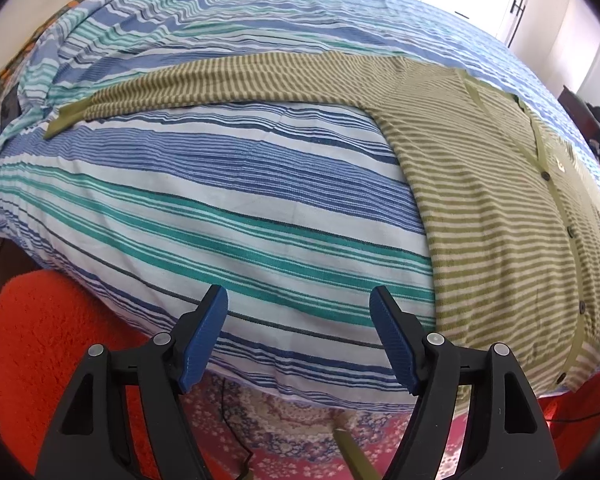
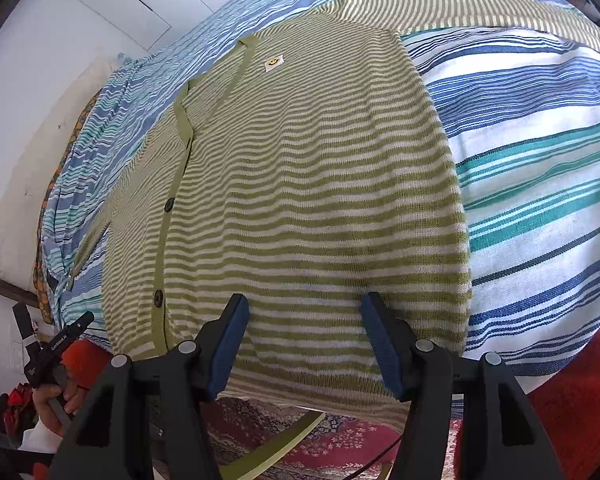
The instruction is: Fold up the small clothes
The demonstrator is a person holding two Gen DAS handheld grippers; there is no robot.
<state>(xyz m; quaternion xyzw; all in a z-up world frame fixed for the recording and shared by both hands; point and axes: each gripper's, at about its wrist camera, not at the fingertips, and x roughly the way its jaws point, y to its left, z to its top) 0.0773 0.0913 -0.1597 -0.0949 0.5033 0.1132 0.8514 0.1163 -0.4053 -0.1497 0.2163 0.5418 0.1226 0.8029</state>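
Note:
A green and cream striped cardigan (image 2: 316, 184) lies flat and buttoned on a striped bed cover (image 2: 540, 160), its hem hanging at the near bed edge. In the left wrist view the cardigan (image 1: 500, 216) lies at the right, with one sleeve (image 1: 220, 88) stretched out to the left. My left gripper (image 1: 298, 304) is open and empty above the bed cover (image 1: 220, 208), left of the cardigan's body. My right gripper (image 2: 304, 312) is open and empty just above the cardigan's lower hem.
A red fluffy rug (image 1: 52, 340) and a patterned carpet (image 1: 284, 432) lie on the floor below the bed edge. A pale pillow (image 2: 40, 168) lies at the bed's left. The left gripper's handle, held in a hand (image 2: 56, 368), shows at the right wrist view's lower left.

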